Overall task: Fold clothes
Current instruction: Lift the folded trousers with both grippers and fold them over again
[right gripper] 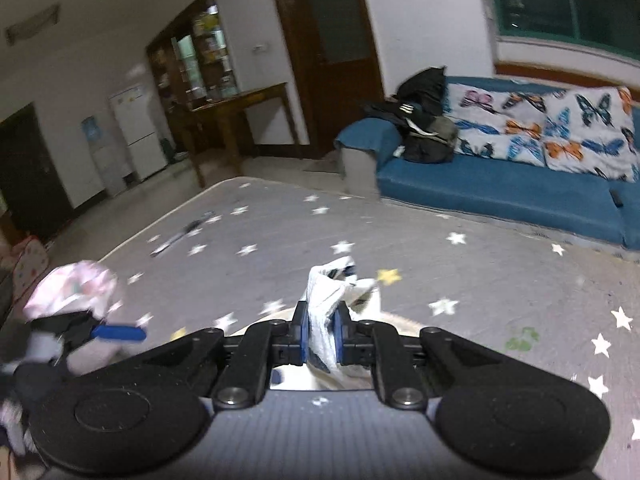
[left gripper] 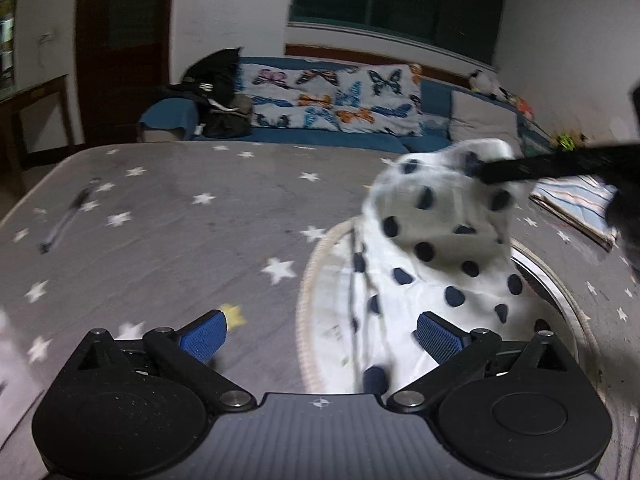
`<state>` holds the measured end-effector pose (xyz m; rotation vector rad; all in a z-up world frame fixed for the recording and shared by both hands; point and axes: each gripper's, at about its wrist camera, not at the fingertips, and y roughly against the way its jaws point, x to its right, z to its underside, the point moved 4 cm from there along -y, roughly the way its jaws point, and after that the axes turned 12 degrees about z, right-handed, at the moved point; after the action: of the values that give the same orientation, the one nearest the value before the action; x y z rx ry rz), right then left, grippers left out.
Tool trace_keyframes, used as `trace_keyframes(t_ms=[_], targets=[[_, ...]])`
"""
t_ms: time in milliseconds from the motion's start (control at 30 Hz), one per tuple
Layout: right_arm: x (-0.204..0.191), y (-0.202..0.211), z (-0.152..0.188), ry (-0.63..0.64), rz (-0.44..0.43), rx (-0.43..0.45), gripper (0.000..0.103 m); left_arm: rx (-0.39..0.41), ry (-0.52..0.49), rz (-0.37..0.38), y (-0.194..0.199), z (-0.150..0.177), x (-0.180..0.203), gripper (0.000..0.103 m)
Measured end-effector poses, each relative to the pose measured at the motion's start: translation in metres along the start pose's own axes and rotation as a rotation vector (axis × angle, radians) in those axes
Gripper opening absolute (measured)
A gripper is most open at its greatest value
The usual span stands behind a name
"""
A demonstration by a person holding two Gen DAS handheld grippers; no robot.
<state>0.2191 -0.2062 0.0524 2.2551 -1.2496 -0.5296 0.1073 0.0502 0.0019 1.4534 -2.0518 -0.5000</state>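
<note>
The right gripper (right gripper: 322, 340) is clamped on a bunched fold of the white garment (left gripper: 436, 248), lifting it in a soft peak out of the round basket (left gripper: 308, 280). The left gripper (left gripper: 320, 332) stands wide apart, holding nothing. The cloth hangs just ahead and to its right, draping down from the peak (thin, limp fabric with navy dots), so the left one is best placed to take a lower edge. Beneath lies a grey star-print mat (left gripper: 180, 220).

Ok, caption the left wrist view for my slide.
Left tongs open above starry mat while right tongs lift polka-dot garment.
</note>
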Motion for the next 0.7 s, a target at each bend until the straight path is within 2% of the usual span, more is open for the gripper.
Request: trace_keyframes(t_ms=[400, 700], targets=[[-0.089, 0.104, 0.049, 0.098, -0.172, -0.022, 0.011, 0.065, 0.092, -0.093, 0.081, 0.036, -0.026, 0.103], [-0.144, 0.163, 0.102, 0.221, -0.284, -0.025, 0.011, 0.093, 0.121, -0.107, 0.112, 0.059, -0.029, 0.103]])
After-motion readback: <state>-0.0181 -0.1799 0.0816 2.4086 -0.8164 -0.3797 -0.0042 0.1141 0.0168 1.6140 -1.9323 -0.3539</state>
